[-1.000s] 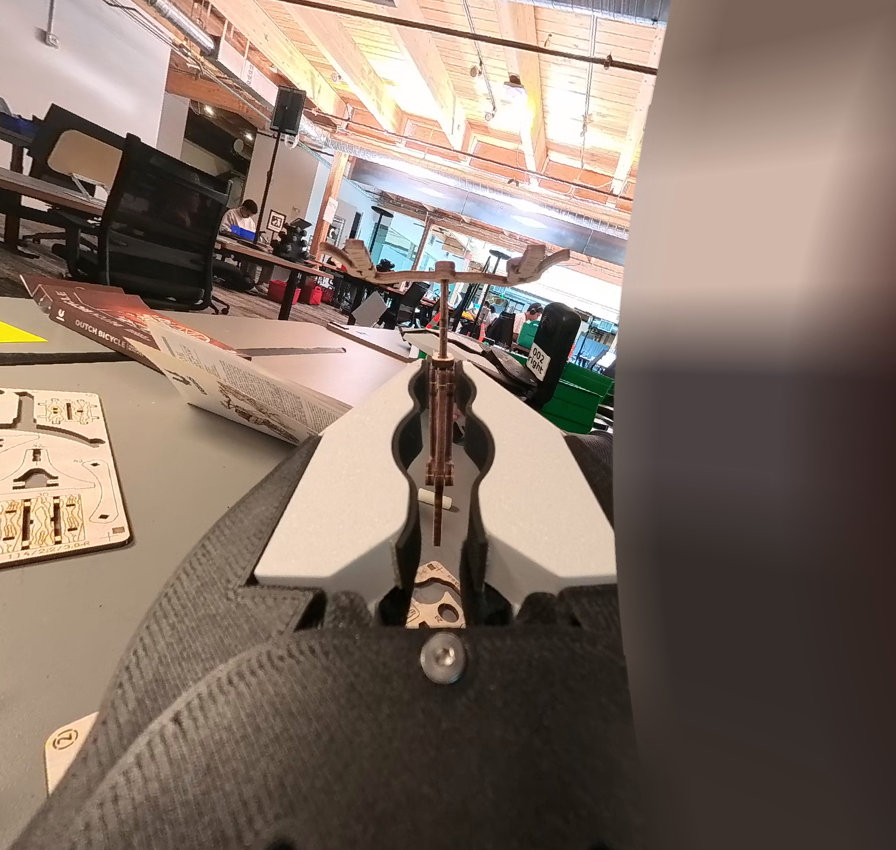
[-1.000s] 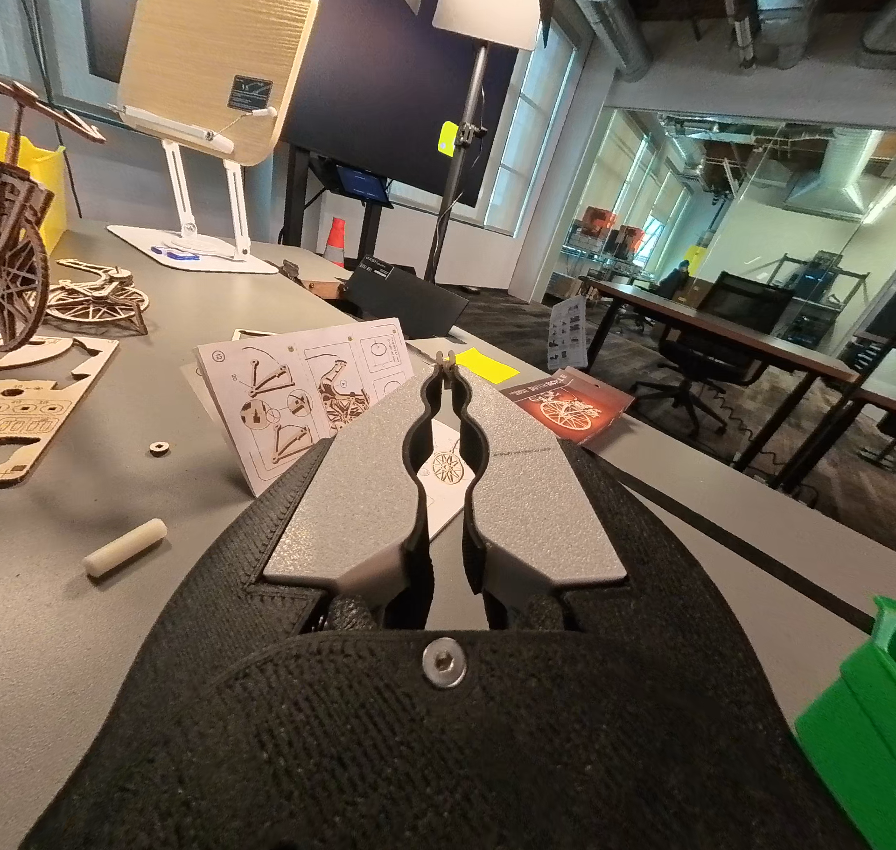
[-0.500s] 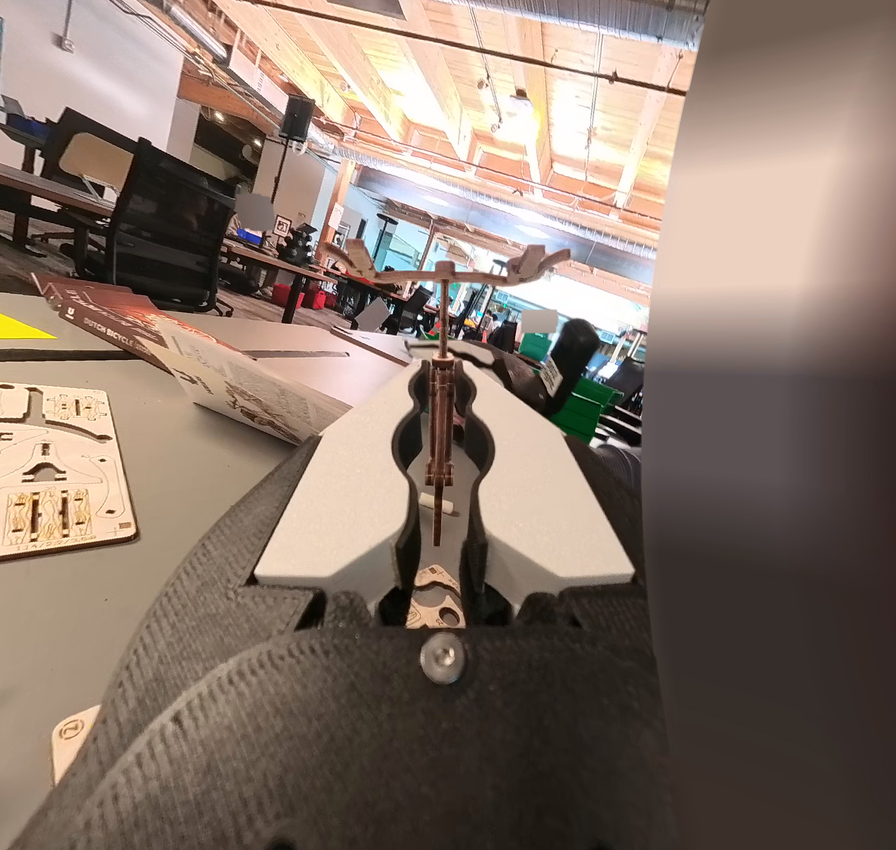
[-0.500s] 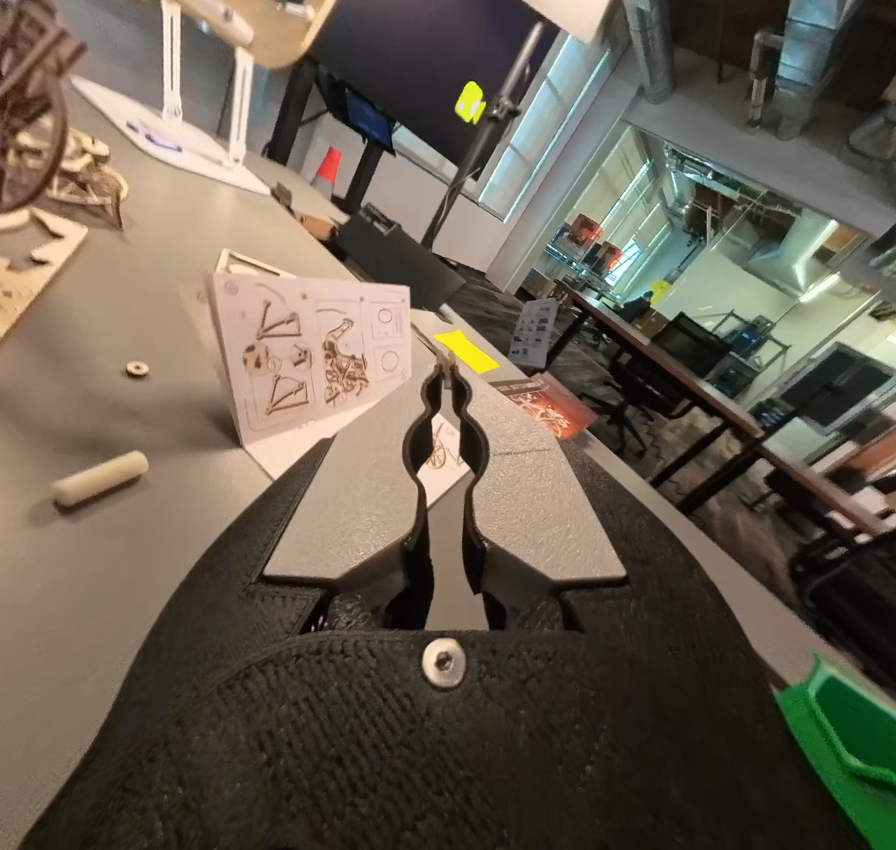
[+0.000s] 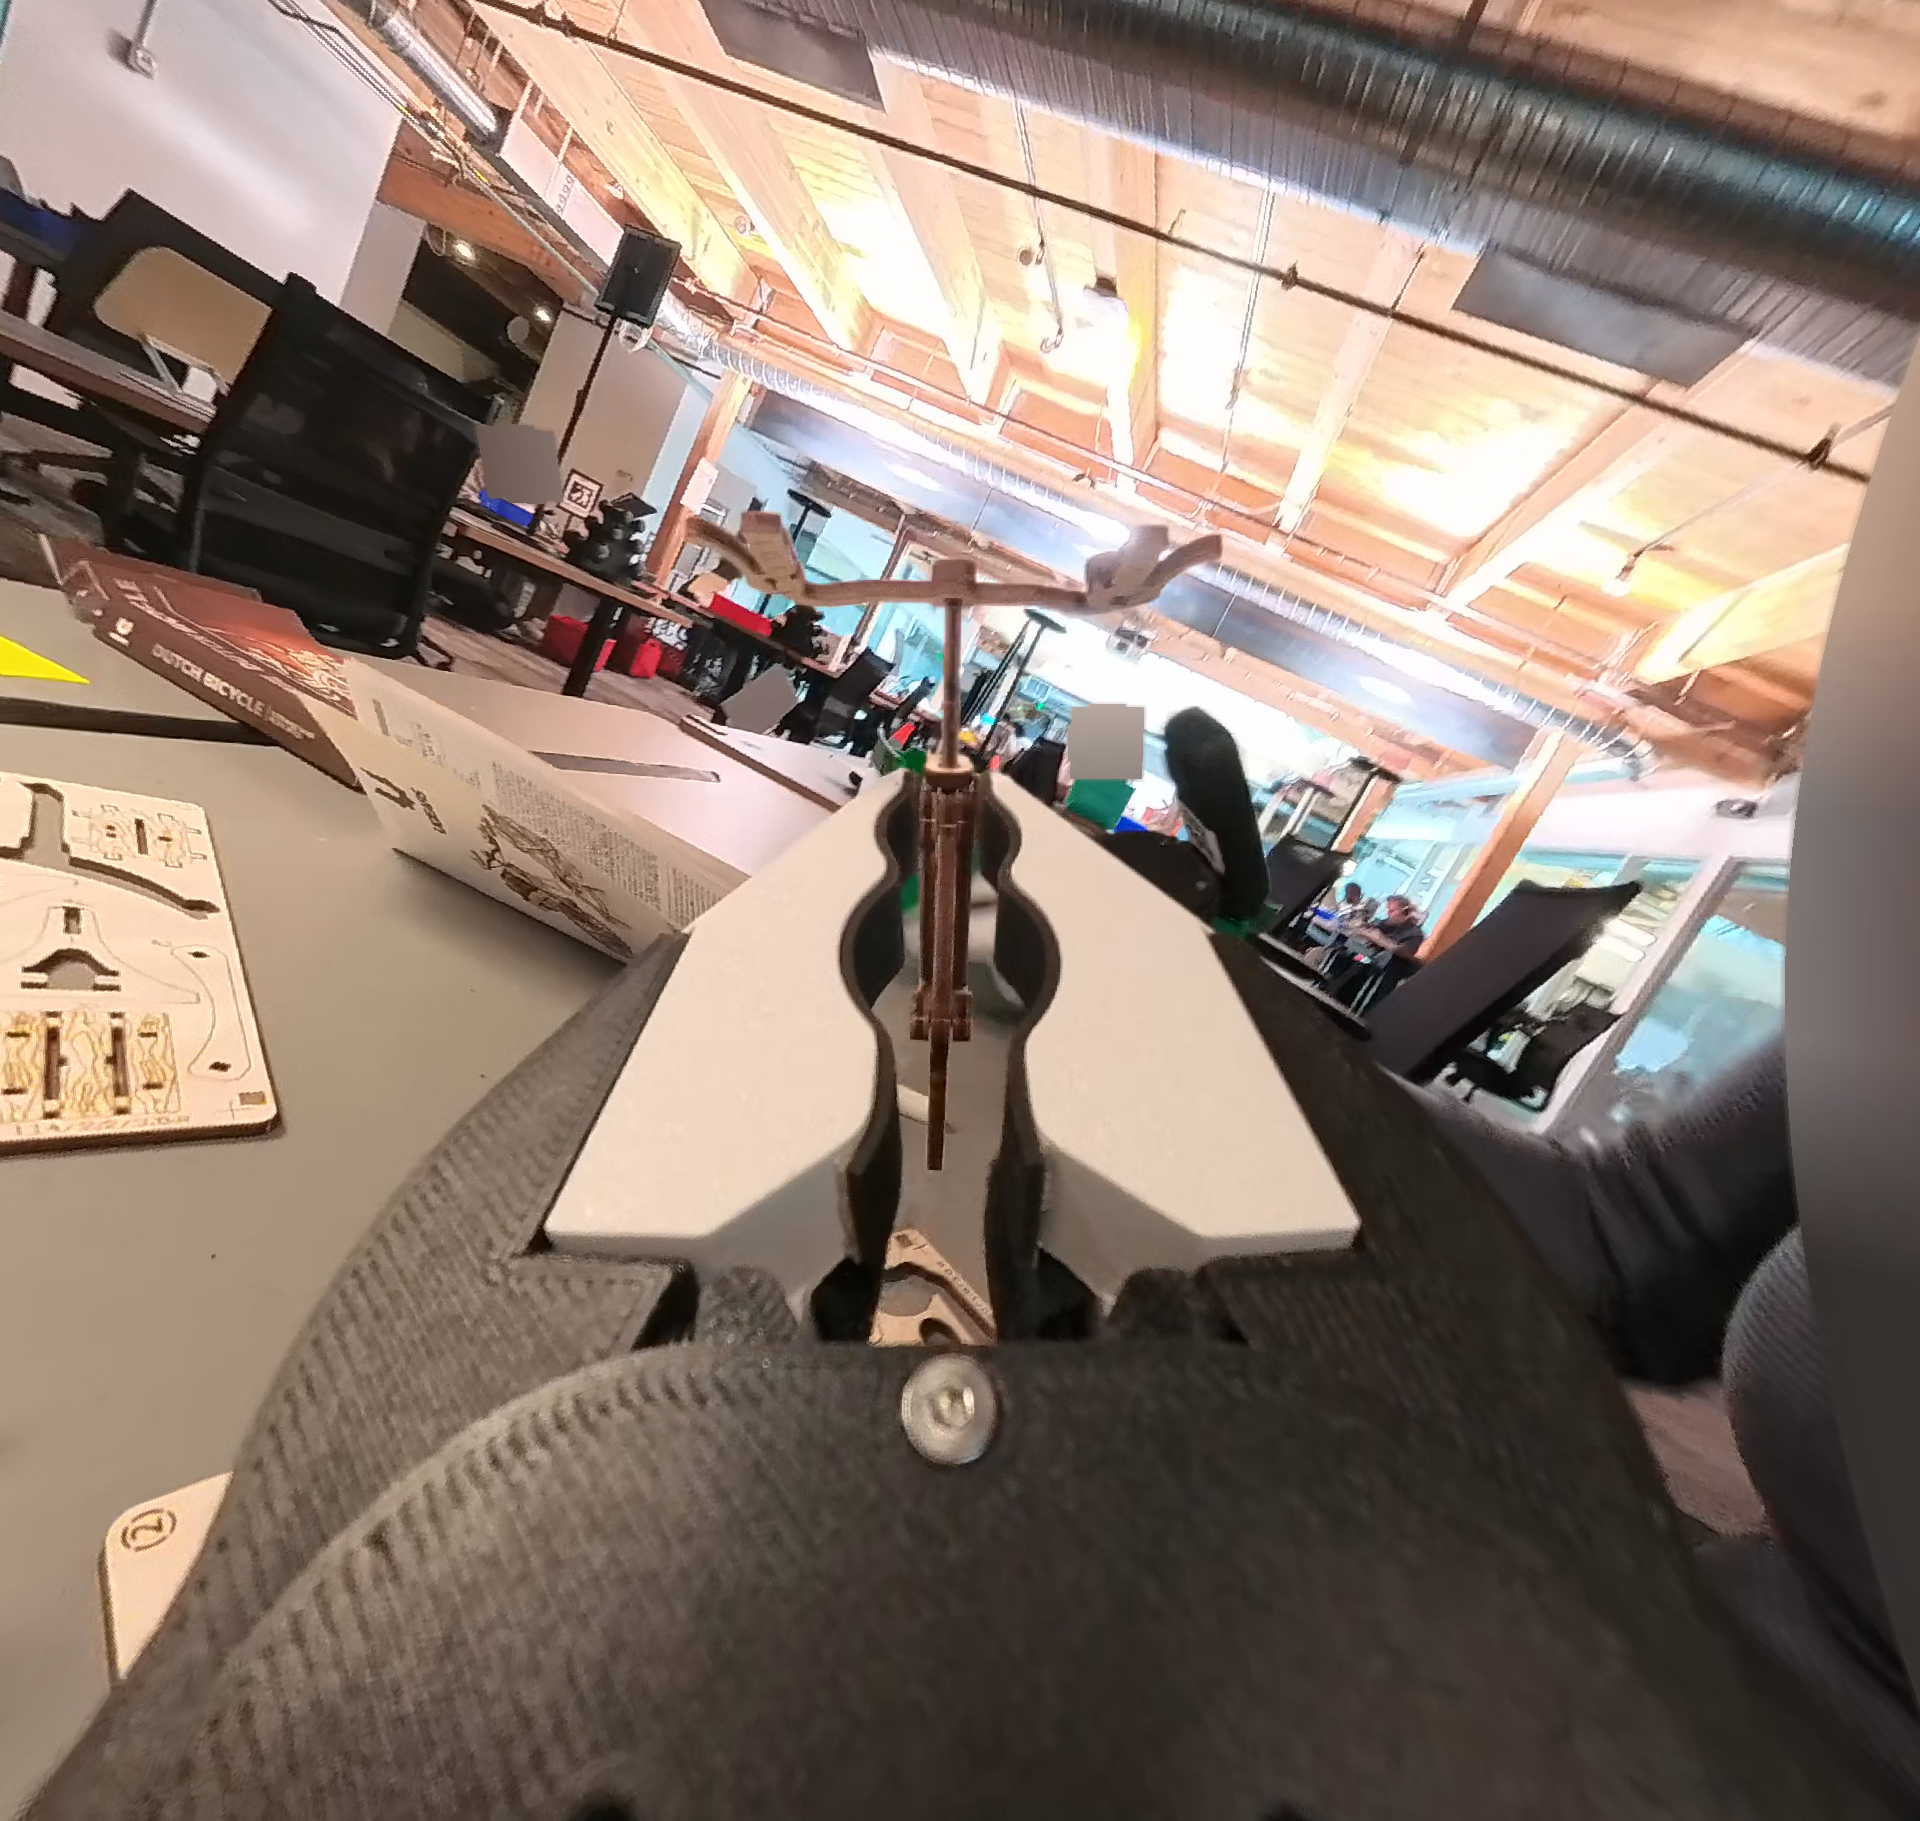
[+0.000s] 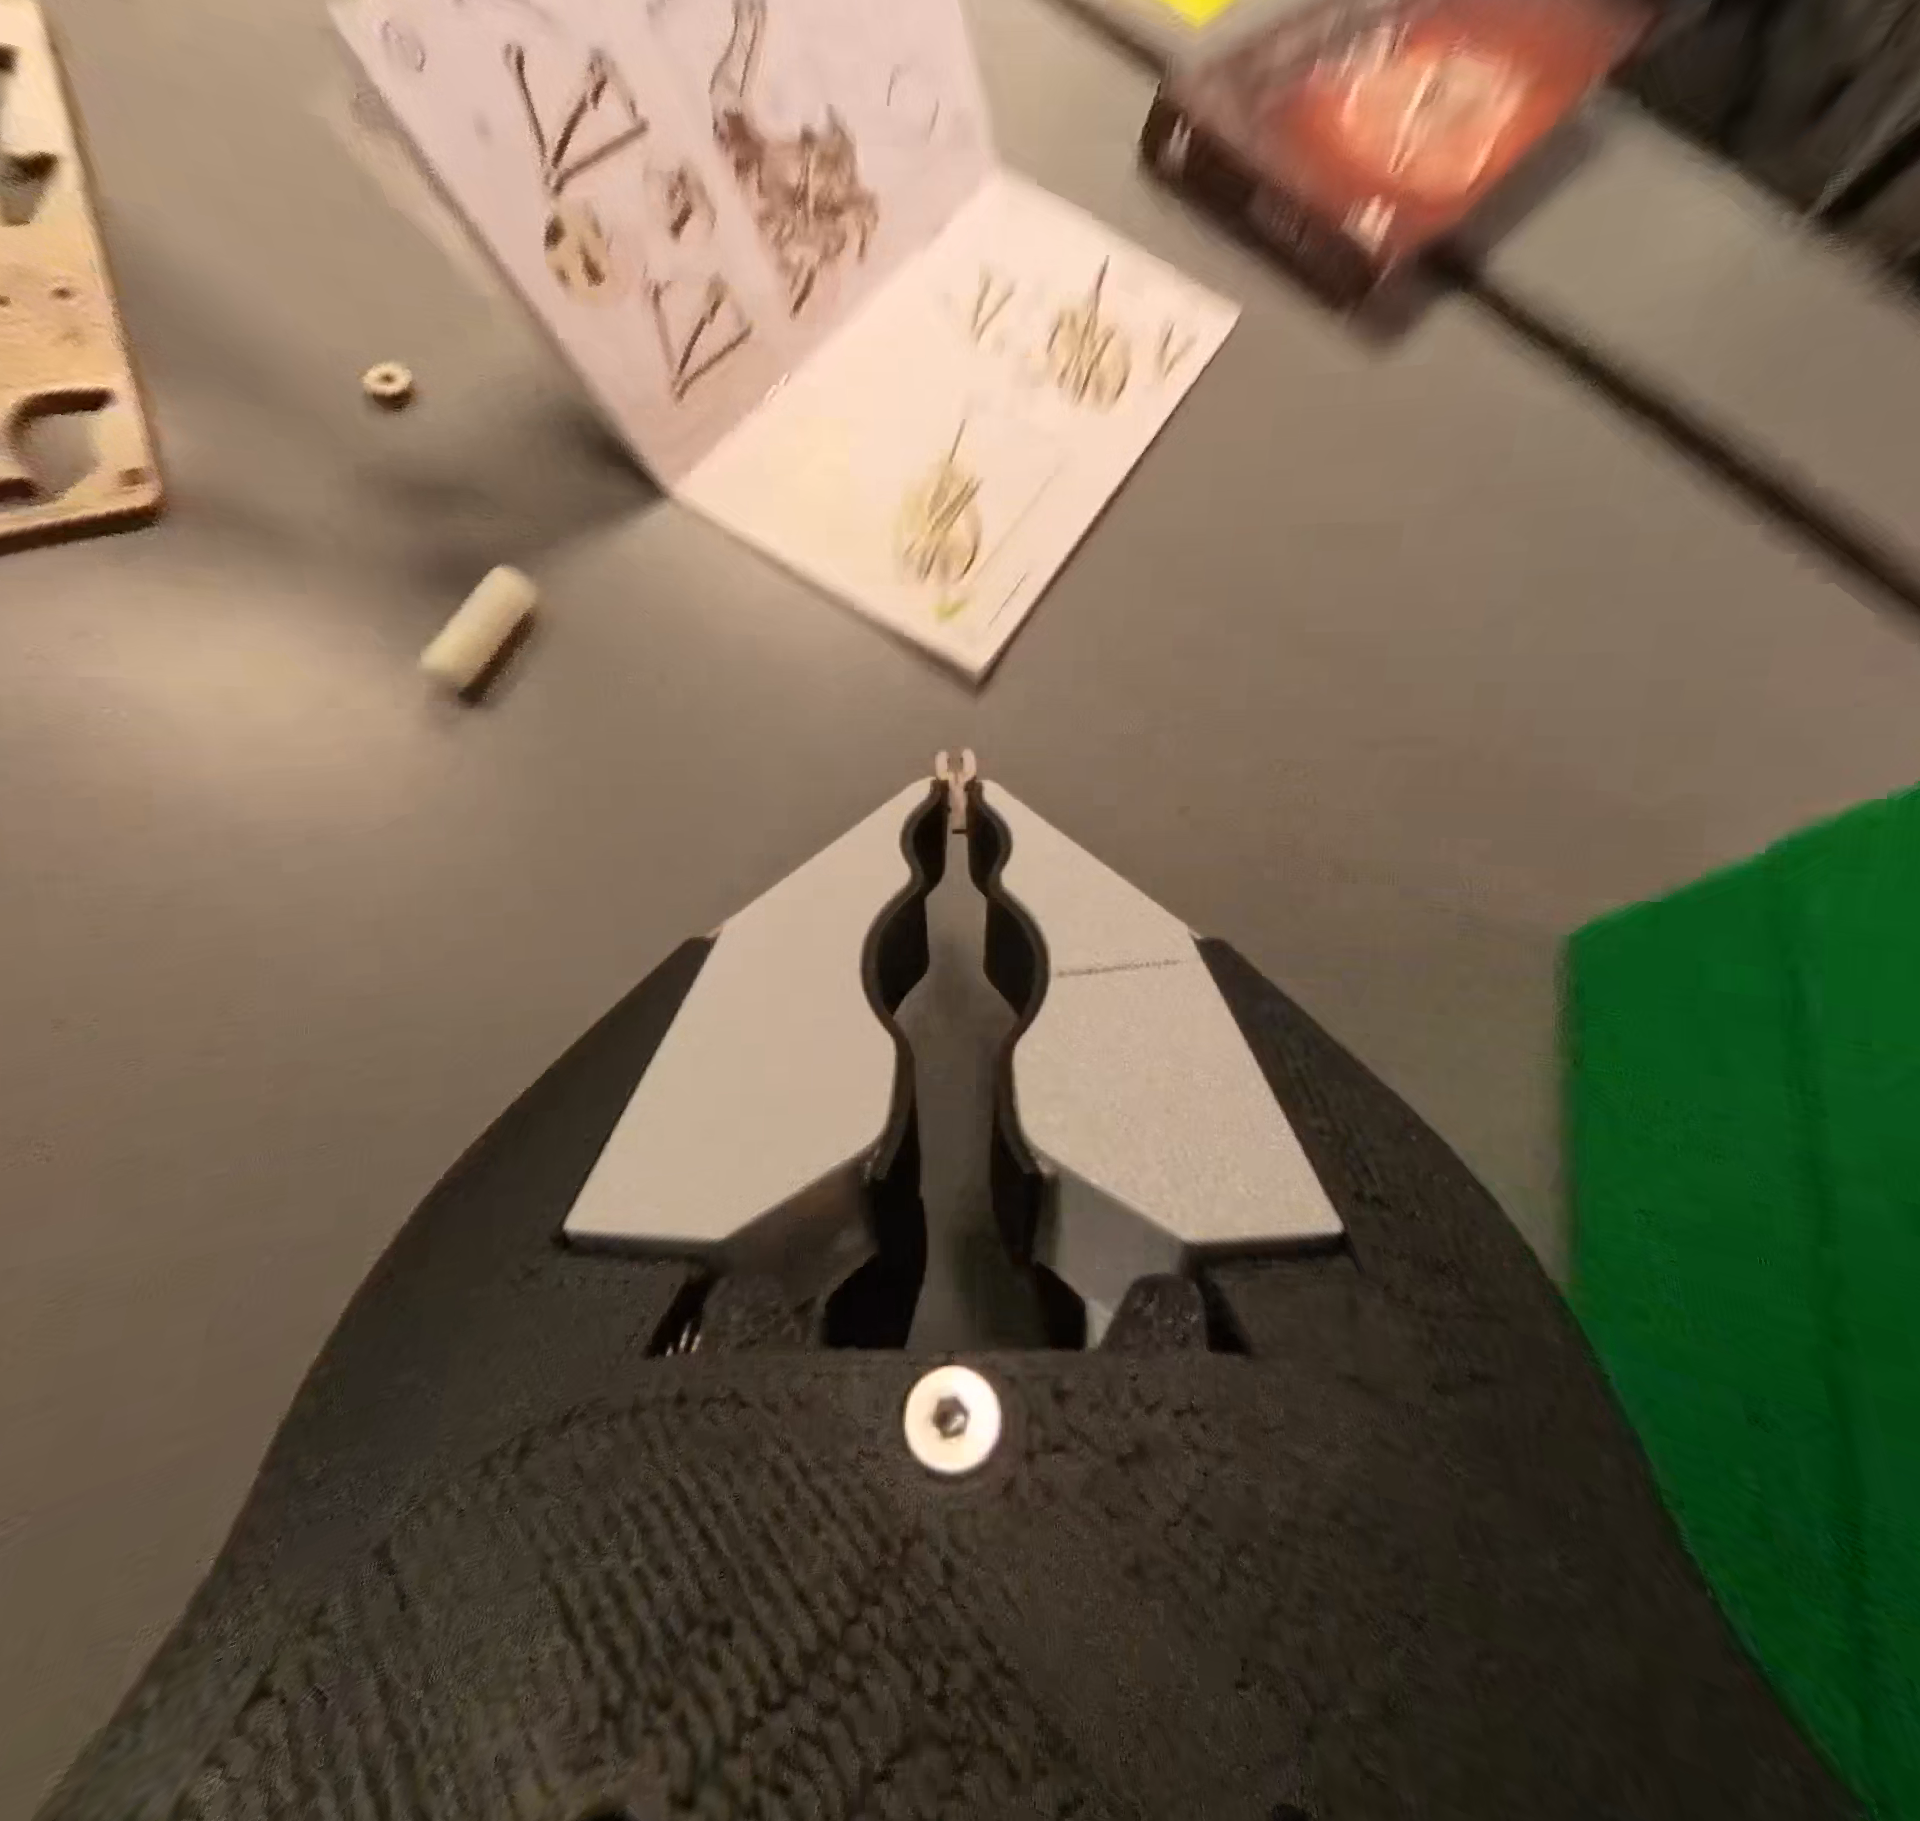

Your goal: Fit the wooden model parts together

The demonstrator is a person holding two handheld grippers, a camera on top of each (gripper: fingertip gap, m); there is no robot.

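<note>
Clamping one wooden bicycle frame [image 5: 943,930] between closed jaws of left gripper [image 5: 945,784], upright, handlebar [image 5: 956,582] overhead. Pinching one tiny pale wooden part [image 6: 954,769] at closed tips of right gripper [image 6: 954,800], above grey table [image 6: 312,940]. Beyond: one white dowel [image 6: 480,633], one small ring [image 6: 390,385], one open instruction booklet [image 6: 790,244], one dark box [image 6: 1392,109], one green bin [image 6: 1745,1148], contents hidden. Beside left gripper, one cut-out wooden sheet [image 5: 104,961].
</note>
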